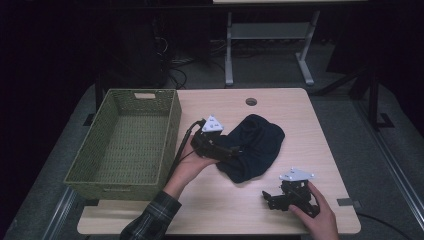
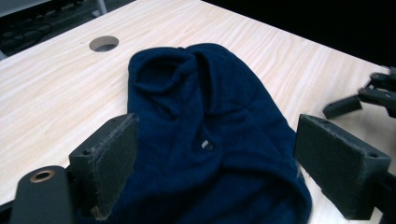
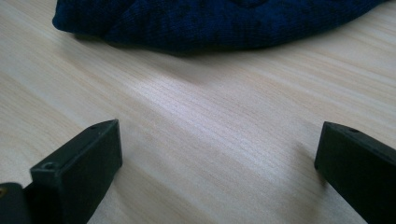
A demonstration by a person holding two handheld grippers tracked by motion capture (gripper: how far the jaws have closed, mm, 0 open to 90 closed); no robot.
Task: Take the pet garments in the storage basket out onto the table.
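Dark blue knit cloth (image 1: 255, 146) lying in a soft heap near the middle of the pale wood surface (image 1: 300, 110), just to the right of the green woven basket (image 1: 125, 145)

Looks light and floppy, likely to sag and fold when picked up. Not slippery, with a fuzzy knit that pads should catch well. Nothing in it to break. Best to pinch a thick fold or the rolled edge at the near side, not the flat middle, so that more than one layer comes up

Left hand-held gripper (image 2: 215, 154) right at the near edge of the cloth, jaws wide, one flat grey pad (image 2: 112, 158) on each side of the heap, not pressing on it. Small pale speck on the knit between them, too small to tell what

Right hand-held gripper (image 1: 272, 199) low over bare wood near the front right corner, jaws wide too, holding nothing, well apart from the basket and a little way off from the cloth

Basket stiff and bumpy, shaped like a box, with a slot handle in the far wall. Round hole (image 1: 251, 101) in the surface at the far side
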